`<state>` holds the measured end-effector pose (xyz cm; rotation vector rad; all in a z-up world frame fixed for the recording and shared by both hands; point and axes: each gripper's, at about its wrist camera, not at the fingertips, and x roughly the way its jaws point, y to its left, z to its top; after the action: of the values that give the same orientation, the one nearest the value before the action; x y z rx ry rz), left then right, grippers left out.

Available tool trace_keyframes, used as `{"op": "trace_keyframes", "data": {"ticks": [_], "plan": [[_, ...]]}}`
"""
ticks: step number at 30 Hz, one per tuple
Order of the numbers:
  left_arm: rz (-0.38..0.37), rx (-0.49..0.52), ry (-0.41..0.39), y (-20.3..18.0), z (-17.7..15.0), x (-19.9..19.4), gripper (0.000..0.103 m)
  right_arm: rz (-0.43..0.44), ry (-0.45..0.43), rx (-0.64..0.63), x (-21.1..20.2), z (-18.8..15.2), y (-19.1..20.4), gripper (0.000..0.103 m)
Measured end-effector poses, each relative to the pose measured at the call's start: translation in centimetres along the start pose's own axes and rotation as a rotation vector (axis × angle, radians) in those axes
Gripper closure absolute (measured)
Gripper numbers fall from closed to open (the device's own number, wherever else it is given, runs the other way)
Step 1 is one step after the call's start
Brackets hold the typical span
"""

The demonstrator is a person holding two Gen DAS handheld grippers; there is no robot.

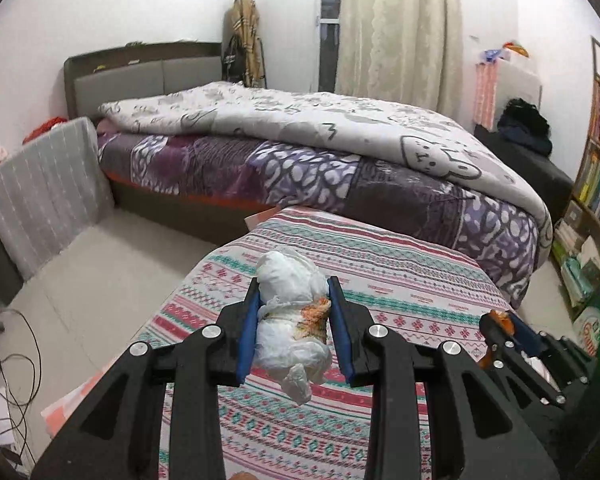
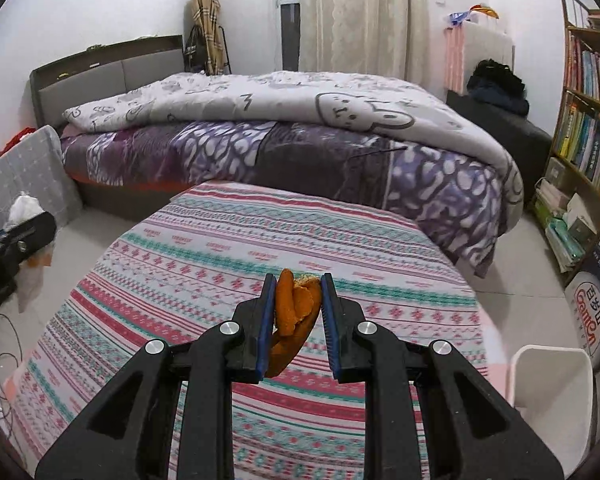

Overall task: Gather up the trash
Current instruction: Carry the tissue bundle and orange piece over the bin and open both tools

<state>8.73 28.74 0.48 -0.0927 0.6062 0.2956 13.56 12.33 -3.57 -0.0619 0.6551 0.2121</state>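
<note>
My left gripper (image 1: 294, 300) is shut on a crumpled white tissue wad (image 1: 290, 320) with an orange stain, held above the striped patterned cloth (image 1: 380, 272). In the right wrist view my right gripper (image 2: 298, 292) is shut on a curled orange peel (image 2: 294, 312), also lifted over the same patterned cloth (image 2: 220, 248). The right gripper (image 1: 500, 322) with its orange peel shows at the right of the left wrist view. At the left edge of the right wrist view the left gripper (image 2: 24, 220) shows with white tissue (image 2: 24, 206) at its tip.
A white bin (image 2: 548, 384) stands at the lower right beside the patterned surface. Behind lies a bed with a purple cover (image 2: 300, 152) and grey quilt. A bookshelf (image 2: 588, 120) fills the right wall. Cables (image 1: 16, 360) trail on the tiled floor at left.
</note>
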Motion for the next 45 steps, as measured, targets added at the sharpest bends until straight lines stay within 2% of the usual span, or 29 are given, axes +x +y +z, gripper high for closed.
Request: {"op": "trace_keyframes", "data": {"ticks": [8, 21, 31, 38, 43, 45], "plan": [[-0.013, 0.097, -0.026, -5.3, -1.8, 0.0, 0.07, -0.015, -0.005, 0.075, -0.7, -1.1, -4.2, 0.082], [-0.081, 0.128, -0.031, -10.7, -2.2, -0.8, 0.07, -0.051, 0.0, 0.181, -2.9, -1.3, -10.2, 0.082], [-0.138, 0.189, -0.033, -14.9, -3.4, -1.7, 0.07, -0.109, -0.021, 0.28, -5.2, -1.6, -16.0, 0.082], [-0.165, 0.24, -0.025, -17.2, -4.8, -2.0, 0.069, -0.189, 0.0, 0.397, -6.2, -2.5, -21.3, 0.081], [-0.195, 0.265, -0.016, -18.7, -5.5, -2.3, 0.069, -0.25, 0.022, 0.482, -7.0, -3.5, -24.6, 0.077], [-0.211, 0.275, -0.012, -19.5, -5.8, -2.5, 0.069, -0.282, 0.017, 0.51, -7.5, -3.8, -25.9, 0.063]]}}
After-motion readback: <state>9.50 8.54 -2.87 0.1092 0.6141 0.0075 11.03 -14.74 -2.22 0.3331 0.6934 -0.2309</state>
